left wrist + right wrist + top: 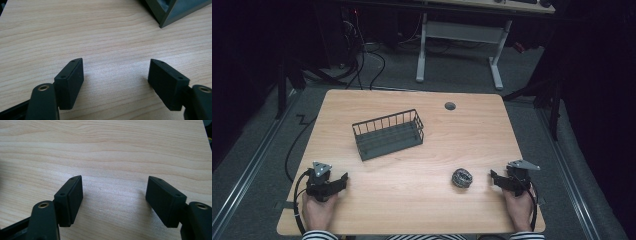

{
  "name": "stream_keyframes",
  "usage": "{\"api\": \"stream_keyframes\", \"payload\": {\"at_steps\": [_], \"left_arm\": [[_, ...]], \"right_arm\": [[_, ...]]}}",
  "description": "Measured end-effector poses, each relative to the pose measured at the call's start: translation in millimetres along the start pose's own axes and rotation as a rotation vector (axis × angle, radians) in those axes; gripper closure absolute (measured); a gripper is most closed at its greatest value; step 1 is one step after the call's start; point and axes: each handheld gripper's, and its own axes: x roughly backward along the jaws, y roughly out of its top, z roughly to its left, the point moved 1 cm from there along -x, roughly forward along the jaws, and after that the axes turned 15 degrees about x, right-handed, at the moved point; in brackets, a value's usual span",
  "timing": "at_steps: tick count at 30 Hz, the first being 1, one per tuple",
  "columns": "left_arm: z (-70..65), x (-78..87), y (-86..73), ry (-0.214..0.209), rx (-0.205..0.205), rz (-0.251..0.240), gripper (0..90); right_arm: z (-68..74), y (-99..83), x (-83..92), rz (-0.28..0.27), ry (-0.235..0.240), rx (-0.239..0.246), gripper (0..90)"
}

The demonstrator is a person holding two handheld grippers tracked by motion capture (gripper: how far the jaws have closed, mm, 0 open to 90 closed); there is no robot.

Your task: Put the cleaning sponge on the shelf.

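Two grippers rest on a wooden table, a steel scrubber ball near the right one.

The left gripper (343,181) sits at the table's (412,200) near left corner, jaws wide apart with nothing but bare wood between them. The right gripper (493,177) lies at the near right, jaws likewise spread and empty. The scrubber ball (461,177) lies just beside the right gripper's tips, not touching. A dark wire basket (388,134) stands mid-table, well apart from both.
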Motion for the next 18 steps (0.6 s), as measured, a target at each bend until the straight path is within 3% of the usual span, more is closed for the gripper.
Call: {"api": "stream_keyframes", "payload": {"at_steps": [18], "left_arm": [[-1.6, -0.9, 0.1, -0.006, -0.007, 0.009, 24.2]], "right_arm": [[1.0, 0.1, 0.1, -0.002, 0.003, 0.005, 30.2]]}}
